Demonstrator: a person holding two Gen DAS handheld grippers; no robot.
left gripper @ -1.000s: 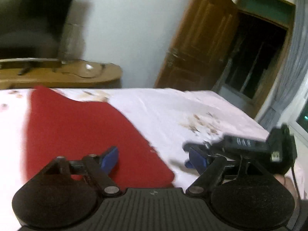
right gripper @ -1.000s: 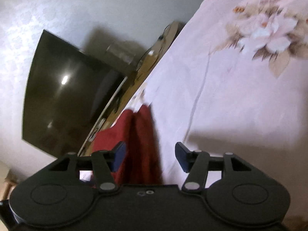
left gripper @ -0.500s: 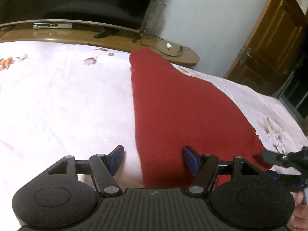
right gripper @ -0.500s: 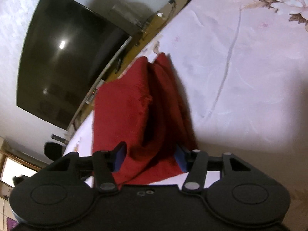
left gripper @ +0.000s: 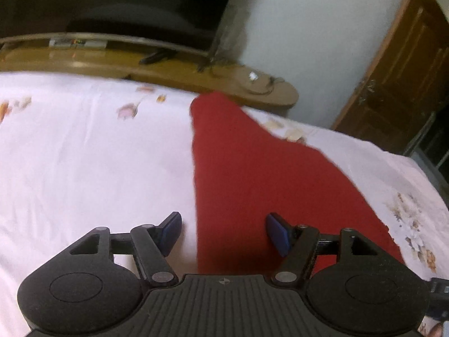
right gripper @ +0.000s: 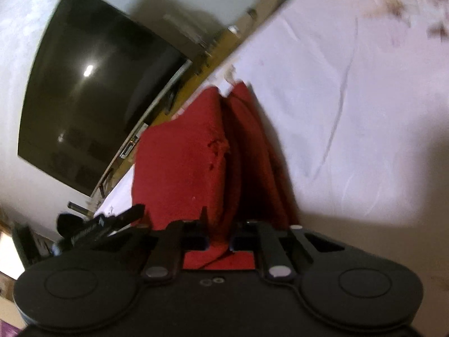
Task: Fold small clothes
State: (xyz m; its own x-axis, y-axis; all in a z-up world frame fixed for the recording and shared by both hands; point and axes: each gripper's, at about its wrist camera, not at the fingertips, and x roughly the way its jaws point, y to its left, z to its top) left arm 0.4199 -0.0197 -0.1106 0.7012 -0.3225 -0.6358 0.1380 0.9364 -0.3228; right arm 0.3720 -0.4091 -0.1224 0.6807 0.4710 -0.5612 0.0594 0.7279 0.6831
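Red garment [left gripper: 252, 174]: laid flat on the floral bedsheet [left gripper: 84, 154], stretching away ahead of both jaw sets.
Left gripper [left gripper: 223, 231]: jaws held spread; the garment's near left edge is seen running between them, one pad over bare sheet, neither pad touching cloth.
Right gripper [right gripper: 219, 243]: jaws closing, pinched on a bunched fold of the near hem.
Left wrist view only: wooden door [left gripper: 393, 84], smooth upper surface of the garment.
Right wrist view only: layered folds and a frayed spot, dark television [right gripper: 92, 90].
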